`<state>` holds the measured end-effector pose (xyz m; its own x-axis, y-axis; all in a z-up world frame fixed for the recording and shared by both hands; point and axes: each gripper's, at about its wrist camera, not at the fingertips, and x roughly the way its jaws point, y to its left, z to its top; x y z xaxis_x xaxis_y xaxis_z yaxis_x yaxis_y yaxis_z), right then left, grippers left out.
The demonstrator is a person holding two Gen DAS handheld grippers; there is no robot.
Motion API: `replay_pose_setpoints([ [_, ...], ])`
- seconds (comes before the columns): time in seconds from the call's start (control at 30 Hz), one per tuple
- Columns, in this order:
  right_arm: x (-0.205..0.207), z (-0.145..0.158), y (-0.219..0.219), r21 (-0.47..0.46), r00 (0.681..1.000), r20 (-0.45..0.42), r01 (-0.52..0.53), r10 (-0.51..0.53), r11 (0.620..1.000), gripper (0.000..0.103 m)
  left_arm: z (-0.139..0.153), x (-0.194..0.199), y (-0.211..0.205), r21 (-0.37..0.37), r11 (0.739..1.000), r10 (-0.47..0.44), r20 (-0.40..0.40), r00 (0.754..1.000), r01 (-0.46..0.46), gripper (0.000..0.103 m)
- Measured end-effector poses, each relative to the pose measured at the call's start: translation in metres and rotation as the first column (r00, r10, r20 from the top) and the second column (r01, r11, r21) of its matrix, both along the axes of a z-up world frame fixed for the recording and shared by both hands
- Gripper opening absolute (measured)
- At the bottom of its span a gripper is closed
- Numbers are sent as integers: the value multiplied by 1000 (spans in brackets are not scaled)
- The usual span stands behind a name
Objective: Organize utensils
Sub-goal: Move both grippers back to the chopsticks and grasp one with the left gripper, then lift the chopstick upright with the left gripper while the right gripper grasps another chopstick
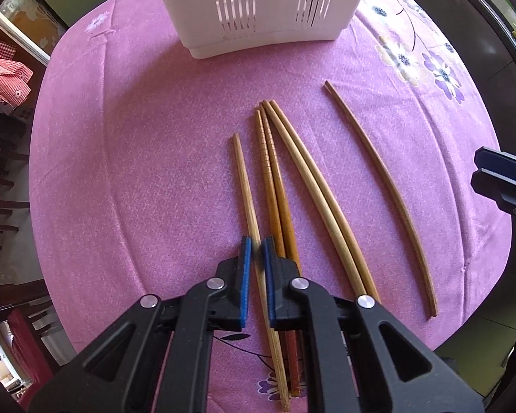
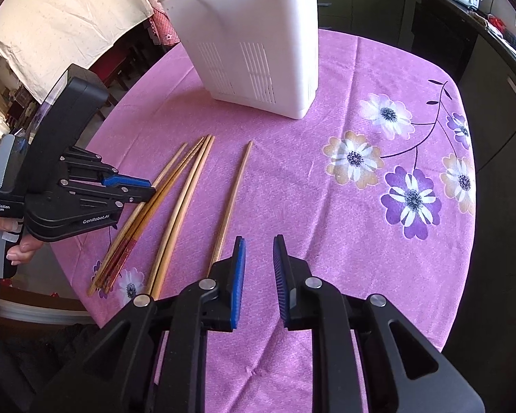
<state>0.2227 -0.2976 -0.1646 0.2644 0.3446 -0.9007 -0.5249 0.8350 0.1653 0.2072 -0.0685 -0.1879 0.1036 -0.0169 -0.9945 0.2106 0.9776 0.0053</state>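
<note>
Several wooden chopsticks lie side by side on the pink tablecloth (image 1: 137,172), tips toward a white slotted utensil holder (image 1: 258,7) at the far side. My left gripper (image 1: 257,245) points down, shut on the leftmost pale chopstick (image 1: 244,189), which runs between its blue pads. Beside it lie two orange-brown chopsticks (image 1: 273,179), a pale pair (image 1: 313,192) and a single thin brown one (image 1: 389,189). My right gripper (image 2: 259,241) hovers open with nothing between its pads, just right of that single chopstick (image 2: 234,192). The right wrist view shows the left gripper (image 2: 149,187) over the cluster and the holder (image 2: 258,44).
The round table's edge (image 2: 96,309) runs close on the near left. A person's hand (image 2: 17,247) holds the left gripper's handle. Dark cabinets (image 2: 430,34) stand behind, chairs (image 1: 3,206) to the left. Purple and white flowers (image 2: 411,203) are printed on the cloth.
</note>
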Motion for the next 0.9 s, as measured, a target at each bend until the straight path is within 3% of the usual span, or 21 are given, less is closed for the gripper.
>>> replay_pose_setpoints([
  [0.13, 0, -3, 5, -7, 1000, -5, -13, 13, 1000, 17, 1, 4, 10, -13, 1000, 13, -19, 1000, -13, 7],
  [0.37, 3, -7, 13, -19, 999, -11, -30, 30, 999, 17, 8, 10, 36, -12, 997, 76, 21, 997, -76, 6],
  [0.53, 9, -10, 21, -35, 999, -30, -41, 40, 999, 18, 37, 2, 47, -40, 996, 86, 102, 991, -83, 6],
  [0.63, 15, -15, 28, -48, 998, -51, -44, 42, 998, 29, 60, -6, 51, -58, 996, 81, 158, 984, -73, 6],
  [0.9, 31, -24, 55, -127, 997, -67, -56, 47, 990, 29, 115, -32, 71, -98, 993, 89, 295, 952, -62, 6],
])
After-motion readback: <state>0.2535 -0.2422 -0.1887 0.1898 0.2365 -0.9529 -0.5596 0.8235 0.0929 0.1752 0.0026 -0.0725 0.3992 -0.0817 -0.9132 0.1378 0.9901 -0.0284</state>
